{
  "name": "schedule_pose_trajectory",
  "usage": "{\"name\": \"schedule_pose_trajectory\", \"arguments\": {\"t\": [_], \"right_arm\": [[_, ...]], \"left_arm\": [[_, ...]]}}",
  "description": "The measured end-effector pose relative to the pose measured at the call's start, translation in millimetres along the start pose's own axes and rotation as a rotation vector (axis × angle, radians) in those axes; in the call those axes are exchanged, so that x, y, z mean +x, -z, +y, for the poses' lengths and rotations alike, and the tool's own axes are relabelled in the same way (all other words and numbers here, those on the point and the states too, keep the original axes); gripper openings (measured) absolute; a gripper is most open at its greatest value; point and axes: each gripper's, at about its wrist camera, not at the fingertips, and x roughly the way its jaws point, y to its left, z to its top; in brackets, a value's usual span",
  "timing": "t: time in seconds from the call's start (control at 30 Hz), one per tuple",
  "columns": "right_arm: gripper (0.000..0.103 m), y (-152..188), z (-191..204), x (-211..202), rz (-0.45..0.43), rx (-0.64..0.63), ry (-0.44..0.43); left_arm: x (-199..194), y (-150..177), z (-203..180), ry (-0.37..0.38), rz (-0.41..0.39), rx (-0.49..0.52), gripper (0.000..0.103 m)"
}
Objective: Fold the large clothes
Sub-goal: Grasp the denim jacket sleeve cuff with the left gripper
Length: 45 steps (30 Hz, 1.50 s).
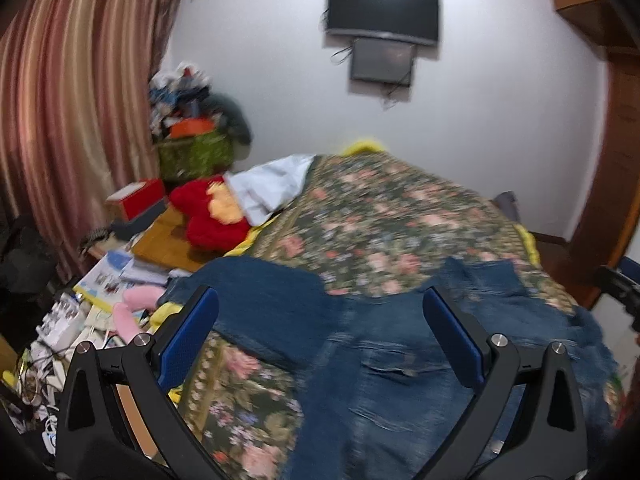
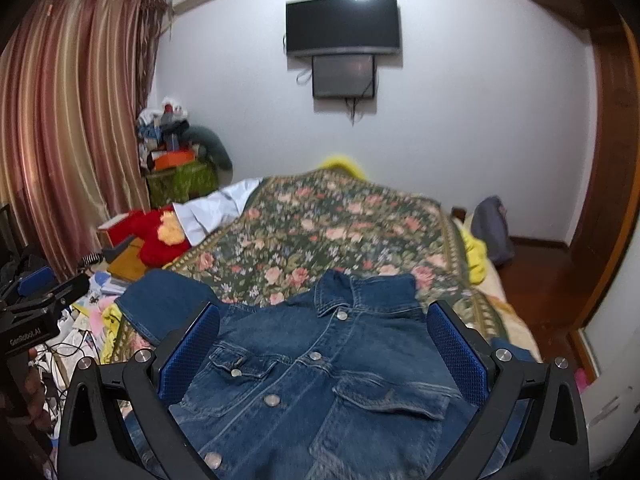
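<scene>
A blue denim jacket (image 2: 320,380) lies front up and buttoned on the floral bedspread (image 2: 320,228), collar toward the far wall, one sleeve spread out to the left (image 2: 160,300). It also shows in the left wrist view (image 1: 380,360), blurred. My right gripper (image 2: 324,320) is open and empty, hovering over the jacket's chest just below the collar. My left gripper (image 1: 320,312) is open and empty above the jacket's left side and sleeve. The left gripper's body shows at the left edge of the right wrist view (image 2: 32,320).
A red plush toy (image 2: 160,236) and a white cloth (image 2: 212,208) lie at the bed's far left. A cluttered low table with papers and cables (image 1: 80,300) stands left of the bed, curtains (image 2: 68,120) behind. A wooden wardrobe (image 2: 612,160) stands at right.
</scene>
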Motion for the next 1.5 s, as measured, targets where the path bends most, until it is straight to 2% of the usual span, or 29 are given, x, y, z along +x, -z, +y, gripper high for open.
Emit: {"name": "schedule_pose_trajectory", "arguments": {"t": [0.17,0.3,0.4,0.5,0.63,0.73,0.87,0.9,0.93,1.07,1.1,1.13,1.2,1.27,1.37,1.5], "right_arm": [[0.103,-11.2,-8.7,62.5,0.066,0.020,-0.027],[0.103,-18.6,-15.8,116.9,0.147,-0.007,0.005],[0.103,-18.2,-17.6,148.6,0.218,-0.026,-0.018],[0.103,-13.6,-18.8,180.8,0.297,-0.021,-0.053],[0.103,-1.7,-9.2,218.4,0.431,-0.035,-0.153],[0.103,11.8,-0.1,243.3,0.528,-0.044,-0.218],[0.103,25.9,13.3,265.2,0.603,-0.076,-0.252],[0.103,29.7,16.3,268.1,0.614,-0.090,-0.257],[0.103,33.0,19.1,270.7,0.622,-0.104,-0.261],[0.103,43.9,27.5,280.5,0.655,-0.134,-0.271],[0.103,46.1,28.4,282.2,0.664,-0.132,-0.276],[0.103,49.0,29.0,283.9,0.674,-0.131,-0.279],[0.103,51.8,27.7,284.1,0.685,-0.134,-0.270],[0.103,51.6,26.2,283.0,0.685,-0.139,-0.261],[0.103,46.3,22.2,277.3,0.671,-0.131,-0.260],[0.103,34.0,16.3,263.1,0.631,-0.124,-0.254]], "left_arm": [[73.4,2.4,41.8,-0.062,0.149,-0.045,0.103],[121.4,13.5,68.7,-0.100,0.265,-0.091,0.103],[156.5,25.3,88.3,-0.086,0.369,-0.135,0.103],[182.9,40.1,109.6,-0.053,0.445,-0.226,0.102],[205.3,54.9,133.5,0.006,0.504,-0.347,0.094],[222.2,61.4,156.3,0.016,0.525,-0.446,0.087],[237.2,64.5,183.8,0.035,0.531,-0.563,0.080],[241.6,64.0,189.8,0.031,0.529,-0.580,0.074],[245.9,63.5,193.0,0.024,0.533,-0.584,0.066],[252.5,56.2,203.6,-0.018,0.515,-0.582,0.051],[252.2,52.8,204.1,-0.032,0.507,-0.574,0.044],[251.7,48.6,202.8,-0.049,0.500,-0.556,0.034],[248.9,38.2,194.4,-0.113,0.484,-0.476,0.024],[245.8,27.3,179.6,-0.176,0.470,-0.368,0.022],[242.6,15.3,163.4,-0.230,0.447,-0.278,0.019],[233.2,-0.5,147.3,-0.248,0.415,-0.218,0.019]]}}
